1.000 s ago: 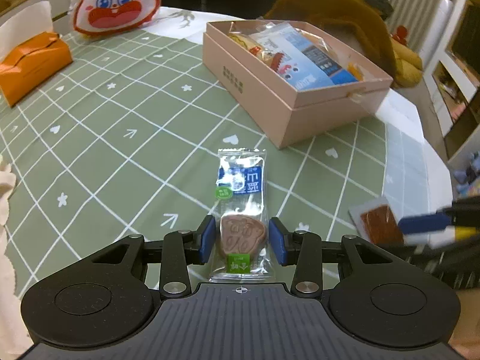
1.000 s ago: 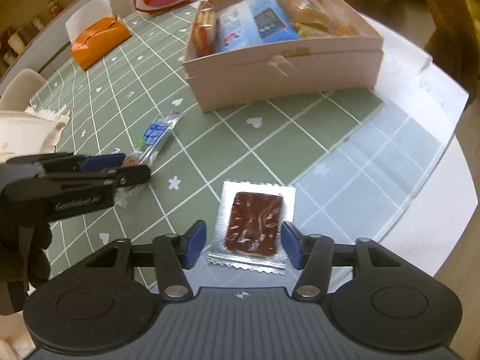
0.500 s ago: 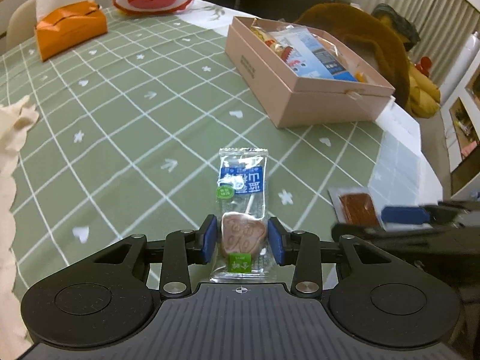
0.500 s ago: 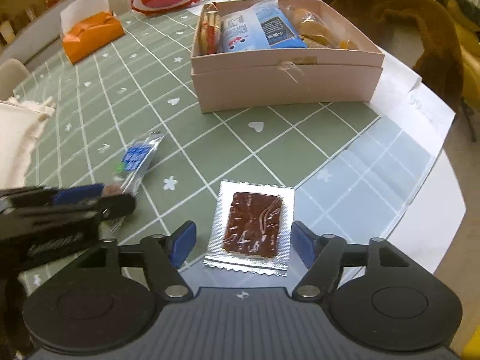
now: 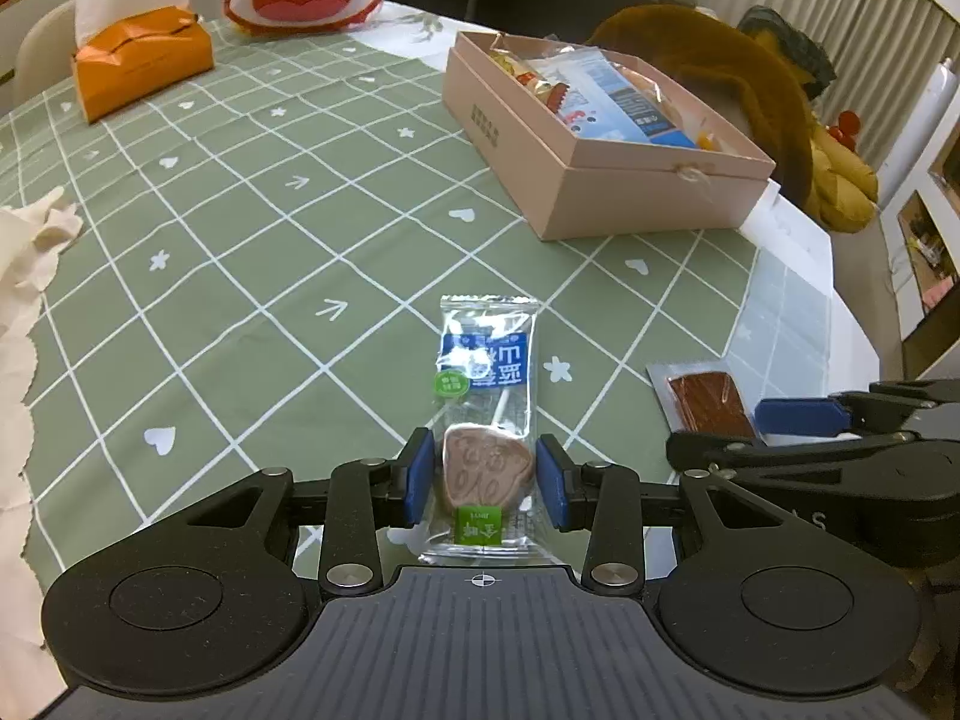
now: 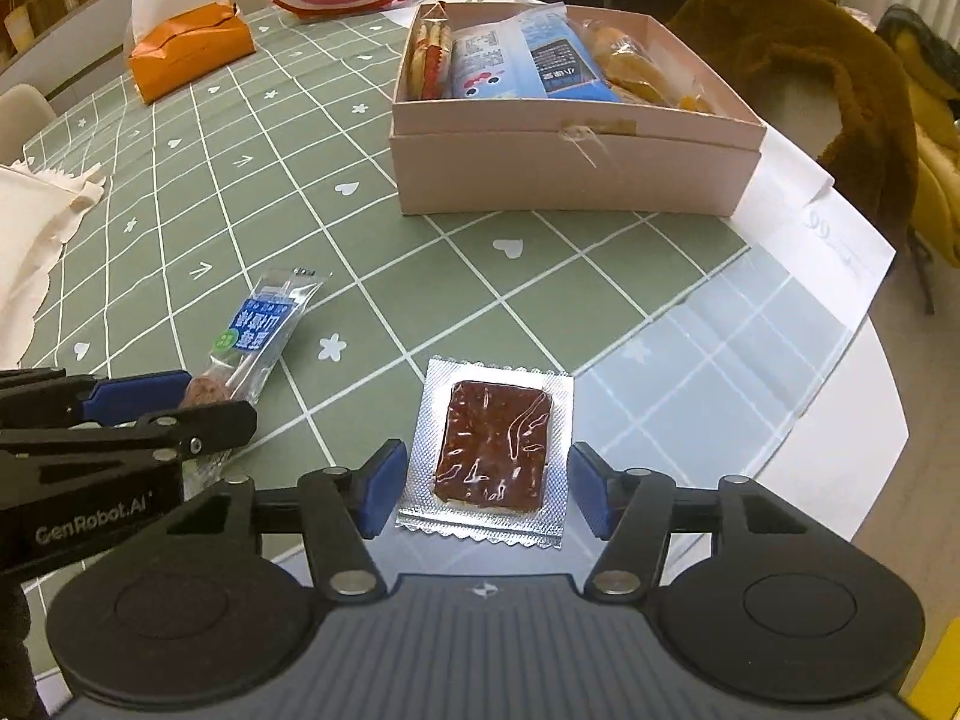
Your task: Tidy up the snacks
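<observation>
I see a sage-green cloth (image 5: 252, 252) on the bench, gridded in white lines with small white hearts, stars and arrows. The open box (image 6: 576, 162) is pale pink. The lollipop wrapper (image 5: 486, 372) is clear with a blue label and green tags over a brown sweet. The square packet (image 6: 489, 450) is silver around a dark reddish-brown slab. The tissue box (image 5: 141, 60) is orange. Both grippers are black with blue pads (image 5: 419, 474).
</observation>
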The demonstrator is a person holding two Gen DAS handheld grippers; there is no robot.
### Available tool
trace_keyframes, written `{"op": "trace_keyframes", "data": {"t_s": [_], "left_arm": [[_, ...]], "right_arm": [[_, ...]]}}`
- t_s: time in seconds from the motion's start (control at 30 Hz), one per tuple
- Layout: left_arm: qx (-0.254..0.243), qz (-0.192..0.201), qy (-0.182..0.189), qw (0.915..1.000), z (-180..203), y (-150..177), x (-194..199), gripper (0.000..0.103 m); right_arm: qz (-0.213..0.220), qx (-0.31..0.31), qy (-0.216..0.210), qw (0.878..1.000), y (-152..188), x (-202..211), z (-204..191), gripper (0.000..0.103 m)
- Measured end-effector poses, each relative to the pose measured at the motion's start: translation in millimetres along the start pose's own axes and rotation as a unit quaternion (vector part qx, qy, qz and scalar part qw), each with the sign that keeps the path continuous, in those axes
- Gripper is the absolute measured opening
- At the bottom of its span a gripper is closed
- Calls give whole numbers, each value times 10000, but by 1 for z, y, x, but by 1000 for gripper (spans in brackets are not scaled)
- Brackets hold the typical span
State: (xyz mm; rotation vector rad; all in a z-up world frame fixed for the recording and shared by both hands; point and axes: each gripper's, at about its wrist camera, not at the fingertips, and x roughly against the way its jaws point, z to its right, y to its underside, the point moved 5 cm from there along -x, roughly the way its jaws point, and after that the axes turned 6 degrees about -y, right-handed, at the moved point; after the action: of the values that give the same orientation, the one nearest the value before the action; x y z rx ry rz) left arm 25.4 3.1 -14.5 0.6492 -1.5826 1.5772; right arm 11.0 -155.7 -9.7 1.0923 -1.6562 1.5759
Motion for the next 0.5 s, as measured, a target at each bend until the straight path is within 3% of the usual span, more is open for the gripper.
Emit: {"op": "trace_keyframes", "data": {"t_s": [0.13,0.17,0.2,0.27,0.5], "left_arm": [[124,53,109,9998,-2,3,1,43],[170,57,135,9997,-2,3,2,43],[202,53,161,9997,-3,4,2,43],[223,17,207,9995,-1,5,3,43],[104,-14,165,9998,9,7,4,42]], "right_arm": [[53,35,20,10000,6,8,1,56],[75,34,11,10000,6,10,1,50],[81,25,-1,10000,7,12,2,33],[56,-53,-89,9999,7,16,5,23],[126,-142,-164,9997,10,18,15,21]]}}
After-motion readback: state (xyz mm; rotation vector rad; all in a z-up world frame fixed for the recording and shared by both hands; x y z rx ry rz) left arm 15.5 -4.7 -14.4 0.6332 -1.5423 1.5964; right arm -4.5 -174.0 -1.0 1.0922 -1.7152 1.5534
